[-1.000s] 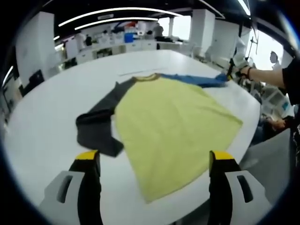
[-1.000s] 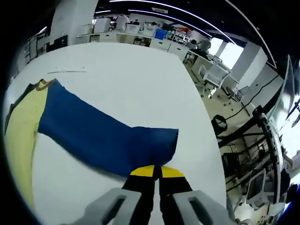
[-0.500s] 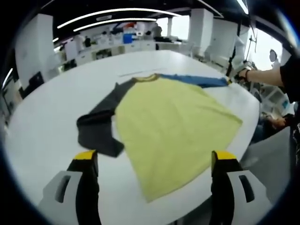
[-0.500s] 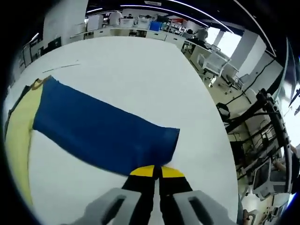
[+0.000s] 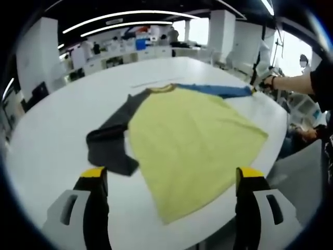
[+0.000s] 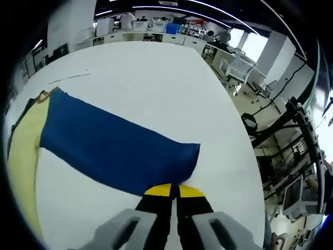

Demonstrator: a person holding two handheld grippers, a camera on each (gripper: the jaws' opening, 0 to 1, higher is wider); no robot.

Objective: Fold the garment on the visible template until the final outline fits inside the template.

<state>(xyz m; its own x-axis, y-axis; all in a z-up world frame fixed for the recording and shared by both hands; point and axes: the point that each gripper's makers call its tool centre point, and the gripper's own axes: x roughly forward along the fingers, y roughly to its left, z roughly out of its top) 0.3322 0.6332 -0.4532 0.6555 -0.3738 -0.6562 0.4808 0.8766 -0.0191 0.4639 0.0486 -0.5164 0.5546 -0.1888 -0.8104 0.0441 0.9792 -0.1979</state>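
A shirt with a yellow body lies flat on the round white table. Its dark grey sleeve is bent back on the left. Its blue sleeve stretches toward the far right, and in the right gripper view the blue sleeve runs from the yellow body to my jaws. My right gripper is shut on the blue sleeve's cuff; it also shows as the right gripper held by a hand. My left gripper hangs open above the near table edge, holding nothing. A thin line on the table lies beyond the collar.
The table edge drops off close to the right gripper, with chairs and cables on the floor beyond. Desks and monitors fill the background. A person's arm reaches in from the right.
The blue sleeve has been drawn out straighter and flatter toward the table's right edge by the shut right gripper. The left gripper has stayed put and open.
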